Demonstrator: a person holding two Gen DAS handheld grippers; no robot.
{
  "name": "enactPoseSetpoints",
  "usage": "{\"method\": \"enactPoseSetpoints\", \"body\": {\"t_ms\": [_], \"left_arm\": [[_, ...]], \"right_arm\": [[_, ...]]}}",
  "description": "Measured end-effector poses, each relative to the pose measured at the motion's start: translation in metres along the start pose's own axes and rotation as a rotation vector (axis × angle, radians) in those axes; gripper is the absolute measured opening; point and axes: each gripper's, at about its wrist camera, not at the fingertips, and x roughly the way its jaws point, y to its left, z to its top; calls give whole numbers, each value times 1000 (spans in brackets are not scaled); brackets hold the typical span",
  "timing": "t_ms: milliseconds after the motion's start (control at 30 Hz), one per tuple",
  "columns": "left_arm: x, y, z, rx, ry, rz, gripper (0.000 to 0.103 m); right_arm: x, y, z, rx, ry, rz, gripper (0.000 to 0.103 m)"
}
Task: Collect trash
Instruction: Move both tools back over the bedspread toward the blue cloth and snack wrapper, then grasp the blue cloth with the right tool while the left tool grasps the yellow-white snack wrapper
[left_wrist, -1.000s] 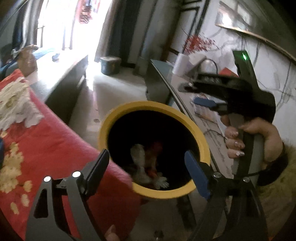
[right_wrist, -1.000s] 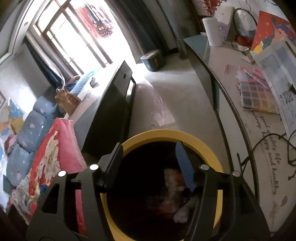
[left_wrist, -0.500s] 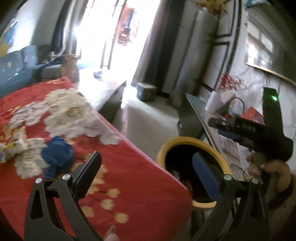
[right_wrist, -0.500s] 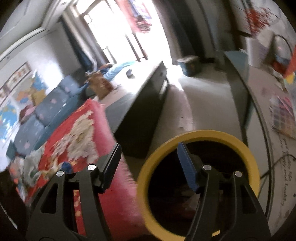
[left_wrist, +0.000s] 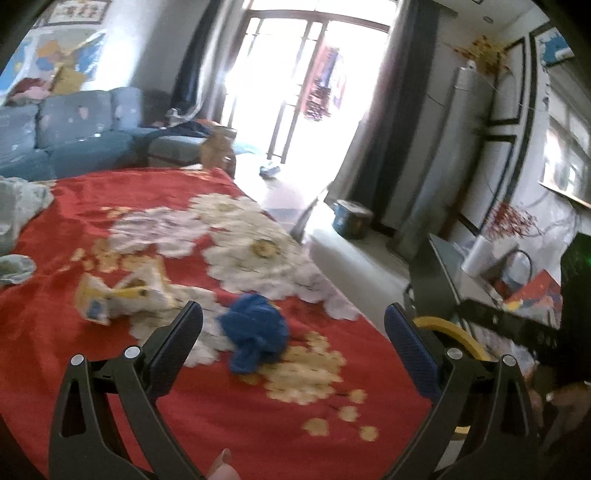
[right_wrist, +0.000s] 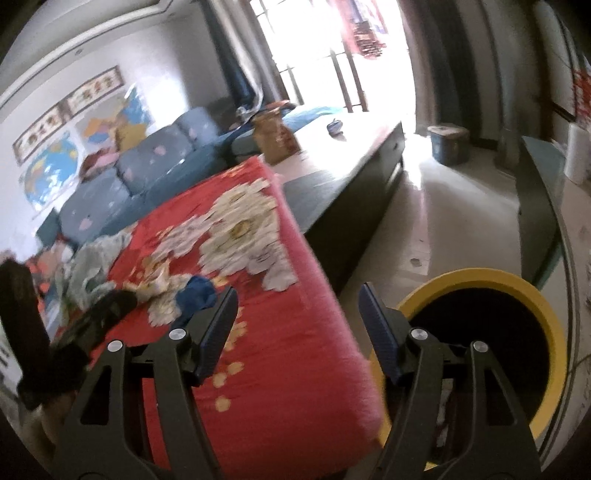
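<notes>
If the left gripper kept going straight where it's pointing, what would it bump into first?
Most likely the crumpled blue wad lying on the red flowered cover. It sits between the open left gripper fingers' line, though depth is hard to judge.

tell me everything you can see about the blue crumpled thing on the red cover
The blue crumpled thing is a soft wad that looks like cloth or tissue, bunched and knotted, saturated blue. It lies on the red flowered cover, partly over a white flower print, just right of a crumpled yellow-and-white wrapper. Nothing grips it; whether it touches the wrapper cannot be told. It also shows in the right wrist view.
</notes>
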Motion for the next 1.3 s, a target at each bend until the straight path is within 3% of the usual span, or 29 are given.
{"method": "enactPoseSetpoints", "body": {"t_ms": [433,667,1033,1067,1133,1300], "left_arm": [[-16,74,5,-103,-44,118,96],[-2,117,5,-159,20,203,96],[34,167,6,-285,109,176,95],[37,169,6,-293,115,176,95],[43,174,4,-310,128,165,86],[49,173,2,-308,141,166,42]], "right_arm": [[37,81,-12,-178,96,91,66],[85,110,-15,-253,177,106,67],[156,126,-17,-256,279,61,66],[159,127,-18,-256,281,60,62],[163,130,-20,-258,287,65,50],[159,137,-26,-276,280,85,19]]}}
